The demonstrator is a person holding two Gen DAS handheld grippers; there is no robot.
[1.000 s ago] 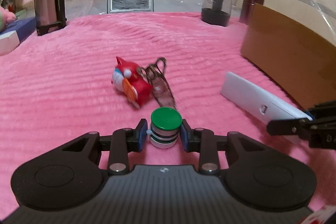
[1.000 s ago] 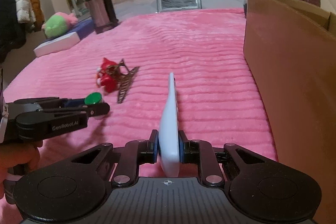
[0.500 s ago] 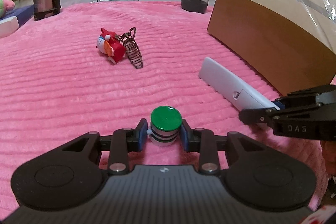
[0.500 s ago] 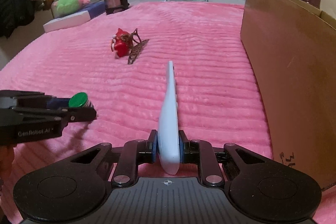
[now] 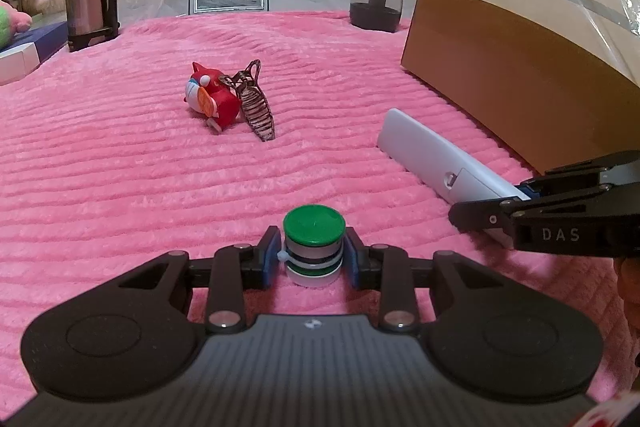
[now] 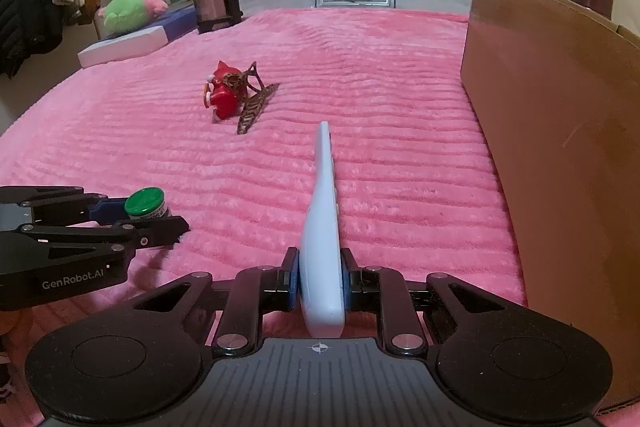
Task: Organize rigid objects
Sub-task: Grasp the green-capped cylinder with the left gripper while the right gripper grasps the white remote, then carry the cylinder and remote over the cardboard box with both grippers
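A green-capped bottle (image 5: pixel 314 247) is gripped by the left gripper (image 5: pixel 314 259) fingers, and a white remote (image 6: pixel 322 227) by the right gripper (image 6: pixel 320 285) fingers, over the pink blanket (image 5: pixel 120 167).

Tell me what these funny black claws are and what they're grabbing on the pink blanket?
They aren't a robot. A person holds a grabbing tool in each hand, and each tool has a camera looking along its two fingers, so each picture comes from one tool.

In the left tool's picture, the left gripper is squeezing a small jar with a green lid. In the right tool's picture, the right gripper is squeezing a white remote on its edge.

On the blanket lie a red toy and a brown hair clip, touching each other. A cardboard box stands to the right.
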